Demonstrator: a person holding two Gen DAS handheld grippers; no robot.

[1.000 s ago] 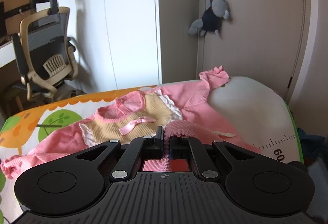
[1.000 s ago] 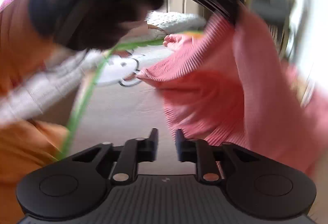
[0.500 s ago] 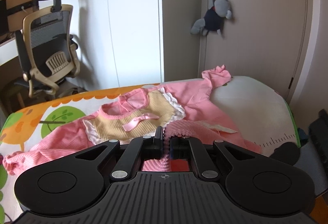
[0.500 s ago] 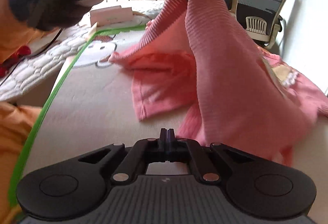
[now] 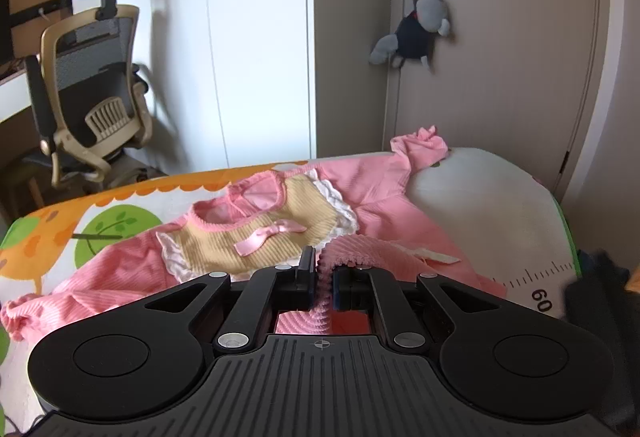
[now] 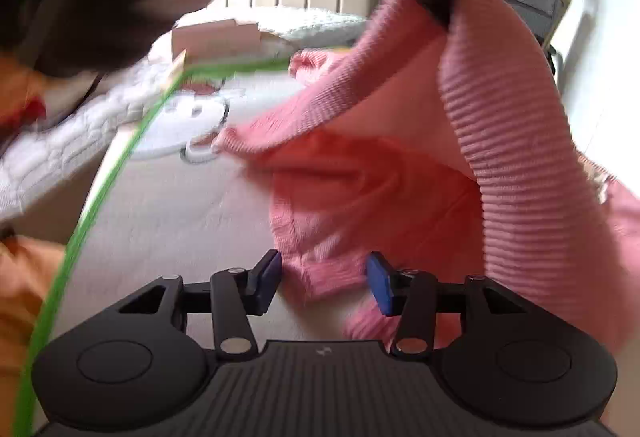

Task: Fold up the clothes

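The left claw (image 5: 322, 273) is pinched tight on the ribbed hem of a pink knit baby garment (image 5: 372, 209), holding that edge lifted while the rest lies spread on the printed play mat (image 5: 120, 205), its yellow bib panel with a pink bow (image 5: 268, 235) facing up. The right claw (image 6: 323, 283) stands wide apart, its blue pads on either side of a lower corner of the same pink garment (image 6: 400, 177) without gripping it — that view is blurred, so exactly how close the pads are is hard to say.

The step in hand looks like taking a second hold so the bottom edge can be carried over. To do it well, the right claw should close on the hem corner alone, not on a bunched double layer, and at a height level with the left hold. Then both should travel together, keeping the edge taut and straight, so the fold lands square across the bib panel rather than skewed.
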